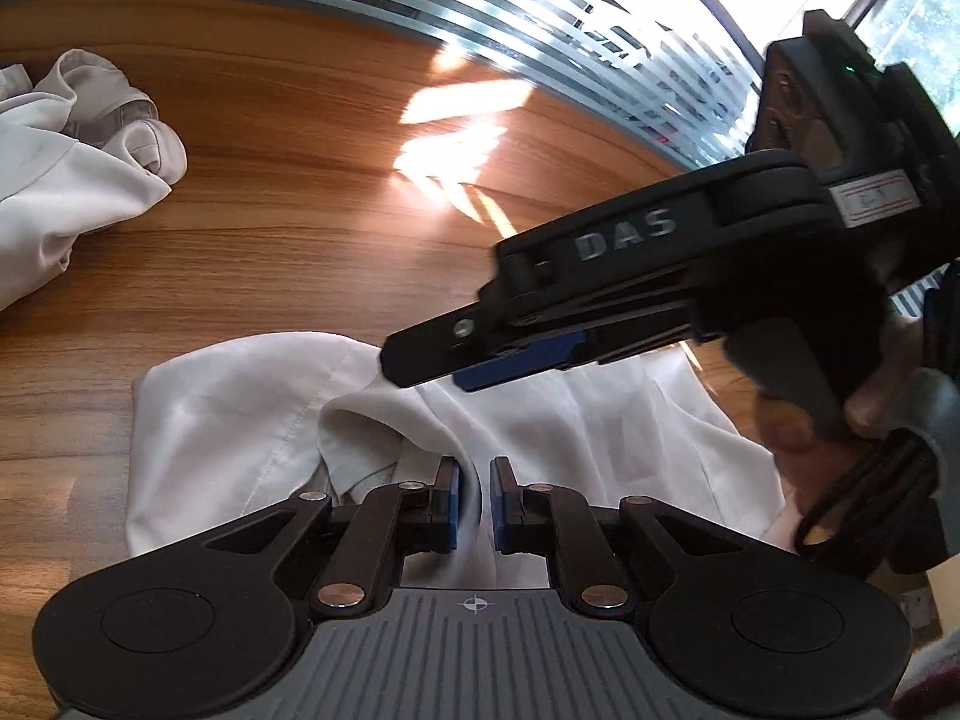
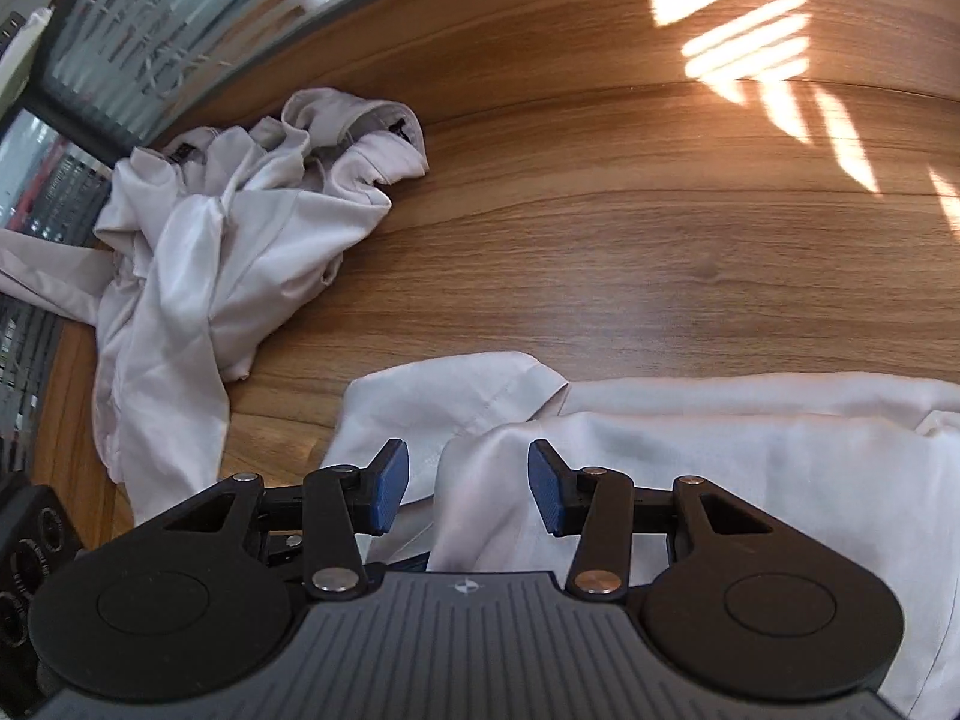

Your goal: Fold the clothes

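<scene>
The white garment (image 1: 252, 420) lay spread on the wooden worktop (image 1: 312, 192) in the lower half of both frames, its long axis running left to right across the right-wrist view, with one raised fold (image 2: 498, 450) standing up near the middle. In the left-wrist view the left gripper (image 1: 475, 495) sat at the bottom centre of the frame with its jaws drawn nearly together on a ridge of that cloth, which ran up between the blue pads (image 1: 451, 504); it looked pinched, though a narrow gap showed. The right gripper (image 2: 469, 492), seen low in its own frame, had its jaws well apart, straddling the raised fold without closing on it; in the left-wrist view it reached in from the right of the frame, just above the cloth. So the fold lay directly ahead of both, the left one already on it. A second, crumpled garment (image 2: 198, 252) sat well apart at the upper left of the frame.
</scene>
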`<state>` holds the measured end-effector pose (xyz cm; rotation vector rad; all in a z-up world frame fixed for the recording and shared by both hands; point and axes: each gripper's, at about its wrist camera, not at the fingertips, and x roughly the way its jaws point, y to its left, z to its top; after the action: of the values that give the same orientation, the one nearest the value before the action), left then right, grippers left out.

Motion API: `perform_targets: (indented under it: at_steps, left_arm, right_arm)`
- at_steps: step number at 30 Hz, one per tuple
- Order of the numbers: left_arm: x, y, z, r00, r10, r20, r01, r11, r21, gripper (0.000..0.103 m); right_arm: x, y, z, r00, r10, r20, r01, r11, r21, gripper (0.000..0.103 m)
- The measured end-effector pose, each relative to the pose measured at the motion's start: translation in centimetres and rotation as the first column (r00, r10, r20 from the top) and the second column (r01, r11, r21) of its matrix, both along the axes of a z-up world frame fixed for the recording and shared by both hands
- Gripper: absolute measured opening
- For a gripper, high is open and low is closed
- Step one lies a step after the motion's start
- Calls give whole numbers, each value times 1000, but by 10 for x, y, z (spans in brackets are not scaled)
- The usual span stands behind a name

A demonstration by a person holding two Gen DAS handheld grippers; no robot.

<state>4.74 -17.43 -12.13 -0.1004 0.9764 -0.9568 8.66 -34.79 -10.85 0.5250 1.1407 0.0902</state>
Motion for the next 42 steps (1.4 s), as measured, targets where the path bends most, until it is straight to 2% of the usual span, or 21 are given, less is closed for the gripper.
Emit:
perform_targets:
  at_steps: [2,3,4,5,7,10,12,15,20,22,25,27,32,34,36,38,40,42]
  left_arm:
    - [-1,2,1,1000,-3,2,3,1000,4,13]
    - [-2,4,3,1000,-2,5,2,1000,10,14]
    - [-2,6,4,1000,-2,9,2,1000,16,14]
    - [-2,11,9,1000,-4,17,4,1000,22,14]
    - [-2,21,19,999,-10,36,9,999,34,20]
    - [3,37,34,994,12,105,-19,998,63,30]
    - [7,39,36,986,-6,168,-17,991,132,31]
    - [12,27,24,966,-98,238,36,967,251,31]
    - [11,-2,2,927,-264,268,165,925,342,38]
    - [10,-13,-6,914,-297,277,186,912,365,43]
    - [4,-28,-16,888,-326,326,169,888,428,46]
    - [3,-31,-19,885,-326,332,163,885,436,46]
    - [-2,-18,-10,882,-248,401,80,917,391,45]
    - [-5,-13,-9,870,-234,434,45,915,402,45]
    - [-6,-11,-13,865,-244,438,36,901,432,45]
    - [-6,-11,-19,865,-260,428,41,889,456,35]
    - [-7,-10,-22,867,-265,423,43,884,466,13]
    - [-10,-6,-21,861,-261,436,41,891,452,4]
  right_arm:
    - [5,8,-11,999,20,-39,-21,999,-37,48]
    - [5,9,-16,998,26,-54,-29,998,-49,33]
    - [6,11,-21,997,32,-69,-36,997,-61,10]
    - [4,12,-23,996,34,-78,-39,997,-70,3]
    - [-4,9,-21,998,21,-66,-26,997,-73,3]
    - [-18,3,-13,999,2,-46,-6,997,-81,3]
    - [-29,-2,-5,999,-10,-32,7,996,-85,3]
    - [-44,-8,6,999,-36,-17,35,996,-85,3]
    - [-64,-13,18,996,-88,4,88,993,-83,3]
    - [-67,-14,20,995,-96,6,96,992,-81,3]
    - [-70,-16,22,994,-111,9,111,991,-77,3]
    - [-71,-18,21,992,-126,6,127,989,-71,3]
    - [-73,-20,20,989,-148,4,148,987,-66,3]
    - [-74,-20,20,989,-151,5,151,986,-66,3]
    - [-73,-19,20,988,-152,3,152,986,-65,3]
    - [-72,-18,20,989,-151,4,151,986,-67,3]
    - [-71,-17,20,989,-148,6,148,987,-69,3]
    - [-71,-16,21,989,-146,8,146,987,-72,3]
